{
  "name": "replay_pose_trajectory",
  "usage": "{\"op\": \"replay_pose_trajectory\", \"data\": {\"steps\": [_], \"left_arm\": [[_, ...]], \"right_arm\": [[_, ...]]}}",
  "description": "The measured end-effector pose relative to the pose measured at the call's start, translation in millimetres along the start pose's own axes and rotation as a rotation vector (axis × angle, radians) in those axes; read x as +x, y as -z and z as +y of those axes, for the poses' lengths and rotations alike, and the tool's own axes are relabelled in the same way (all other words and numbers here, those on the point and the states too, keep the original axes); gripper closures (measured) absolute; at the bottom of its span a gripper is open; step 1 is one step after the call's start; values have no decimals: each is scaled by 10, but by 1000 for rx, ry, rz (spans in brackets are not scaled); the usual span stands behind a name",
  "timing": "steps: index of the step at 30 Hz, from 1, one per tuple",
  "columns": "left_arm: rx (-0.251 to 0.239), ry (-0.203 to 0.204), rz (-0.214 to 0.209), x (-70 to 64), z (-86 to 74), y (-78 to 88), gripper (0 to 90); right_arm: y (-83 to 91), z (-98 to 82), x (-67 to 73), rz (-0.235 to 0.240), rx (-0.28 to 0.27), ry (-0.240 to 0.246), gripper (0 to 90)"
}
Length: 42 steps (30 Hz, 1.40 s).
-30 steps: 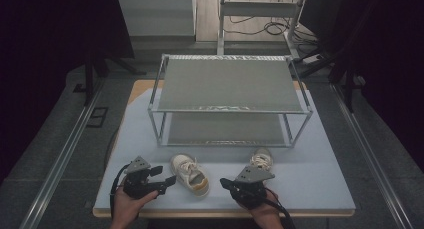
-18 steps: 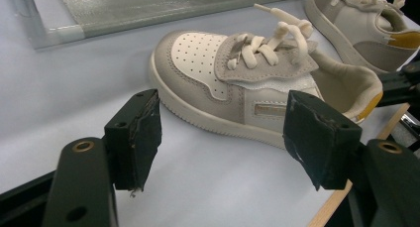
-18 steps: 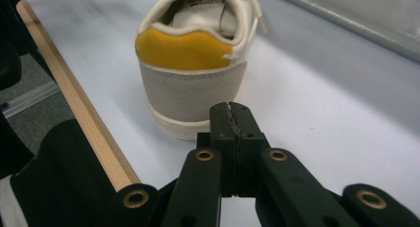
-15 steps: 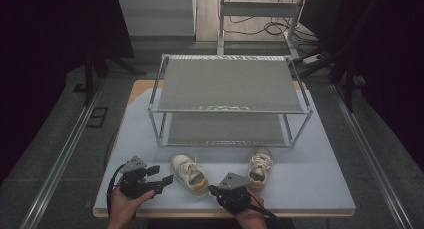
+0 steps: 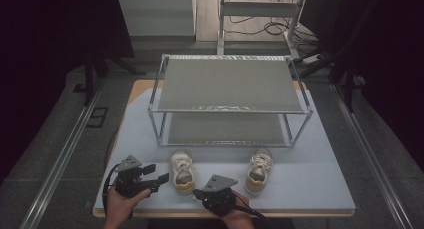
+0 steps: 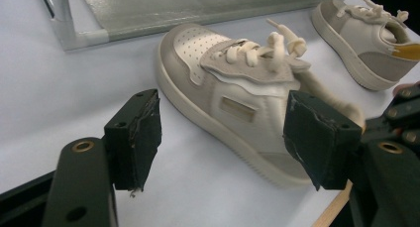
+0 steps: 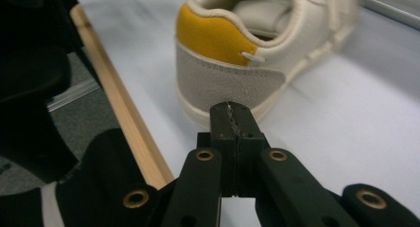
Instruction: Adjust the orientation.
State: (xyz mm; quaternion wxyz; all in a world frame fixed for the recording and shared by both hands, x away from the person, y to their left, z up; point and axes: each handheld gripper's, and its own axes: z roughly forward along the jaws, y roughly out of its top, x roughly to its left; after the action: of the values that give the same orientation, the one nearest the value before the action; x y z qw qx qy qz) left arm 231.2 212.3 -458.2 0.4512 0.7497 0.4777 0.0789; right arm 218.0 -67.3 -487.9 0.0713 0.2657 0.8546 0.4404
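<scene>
Behind the near shoe (image 5: 182,170) stands our rack (image 5: 229,84); left gripper (image 5: 159,180) gapes beside it to grab, right gripper (image 5: 200,193) pinched empty at its heel.

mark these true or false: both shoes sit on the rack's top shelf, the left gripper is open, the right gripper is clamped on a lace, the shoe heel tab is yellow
1. Both shoes sit on the rack's top shelf. False: the left shoe and right shoe rest on the table in front of it.
2. The left gripper is open. True.
3. The right gripper is clamped on a lace. False: its jaws are shut on nothing.
4. The heel tab is yellow. True.
</scene>
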Motion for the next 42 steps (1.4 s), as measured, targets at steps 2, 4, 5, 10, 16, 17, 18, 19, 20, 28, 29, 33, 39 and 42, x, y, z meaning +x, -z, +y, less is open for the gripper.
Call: {"op": "replay_pose_trajectory", "data": {"steps": [2, 4, 5, 10, 16, 17, 18, 19, 20, 28, 29, 33, 39, 42], "left_arm": [[-4, 5, 2, 19, -1, 19, 308], [-15, 12, 4, 52, -1, 58, 308], [-15, 12, 4, 52, -1, 58, 308], [-31, 31, 6, 111, -5, 121, 308], [-35, 41, 9, 149, -12, 141, 308], [-35, 43, 10, 156, -14, 142, 308], [-35, 43, 10, 156, -14, 142, 308], [-35, 45, 9, 161, -17, 141, 308], [-34, 47, 10, 166, -18, 140, 308], [-35, 52, 7, 178, -20, 143, 307], [-35, 52, 7, 178, -20, 143, 307], [-36, 56, 6, 178, -21, 141, 307], [-33, 57, 6, 182, -14, 126, 306], [-39, 56, 6, 176, -10, 130, 306]], "right_arm": [[-45, 26, 29, 13, 0, 8, 898], [-142, 79, 87, 39, -3, 25, 899], [-142, 79, 87, 39, -3, 25, 899], [-309, 170, 147, 76, -14, 33, 899], [-500, 273, 202, 115, -26, 37, 898], [-512, 278, 205, 117, -27, 37, 898], [-512, 278, 205, 117, -27, 37, 898], [-514, 278, 205, 118, -28, 40, 897], [-500, 268, 193, 113, -25, 40, 890], [-36, 159, 61, 8, -89, -4, 891], [17, 138, 45, -8, -94, -9, 891], [201, 43, -26, -54, -104, -39, 893], [398, -172, -155, -116, -105, -97, 894], [454, -238, -212, -155, -110, -119, 894]]}}
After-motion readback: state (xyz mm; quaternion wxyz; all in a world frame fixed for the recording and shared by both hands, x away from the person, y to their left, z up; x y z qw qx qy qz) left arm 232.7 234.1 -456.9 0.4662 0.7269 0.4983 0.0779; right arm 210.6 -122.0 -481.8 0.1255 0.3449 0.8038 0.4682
